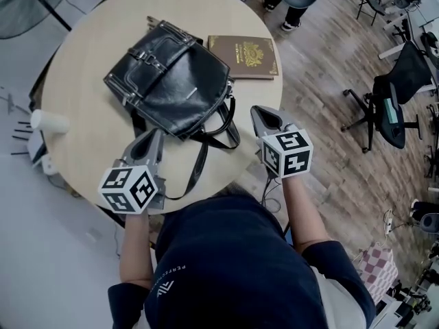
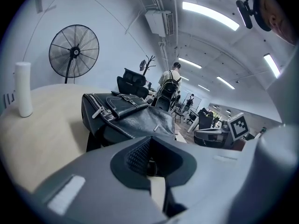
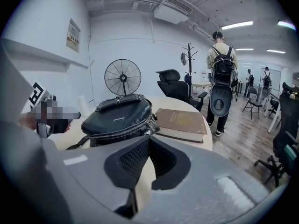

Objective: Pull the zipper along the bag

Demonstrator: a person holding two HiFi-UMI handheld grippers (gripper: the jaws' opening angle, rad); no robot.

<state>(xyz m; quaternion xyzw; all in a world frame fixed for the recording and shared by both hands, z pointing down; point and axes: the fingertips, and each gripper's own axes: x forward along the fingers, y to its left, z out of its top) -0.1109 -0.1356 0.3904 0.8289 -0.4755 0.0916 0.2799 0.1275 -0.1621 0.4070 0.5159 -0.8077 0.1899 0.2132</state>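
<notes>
A black leather bag (image 1: 171,88) lies on the round pale table (image 1: 82,81), its strap (image 1: 199,163) trailing over the near edge. In the right gripper view the bag (image 3: 119,118) shows a zipper line (image 3: 122,130) along its side. My left gripper (image 1: 152,137) hovers by the bag's near left corner, jaws shut and empty; in its own view the left gripper (image 2: 149,146) points at the bag (image 2: 126,115), a short way off. My right gripper (image 1: 260,112) sits right of the bag near the table edge, shut on nothing, and the right gripper (image 3: 147,141) is apart from the bag.
A brown book (image 1: 243,55) lies right of the bag at the table's far side. A white cylinder (image 1: 49,120) stands at the left rim. A floor fan (image 1: 27,2) is far left, and office chairs (image 1: 398,94) stand on the wooden floor at right. People stand in the background.
</notes>
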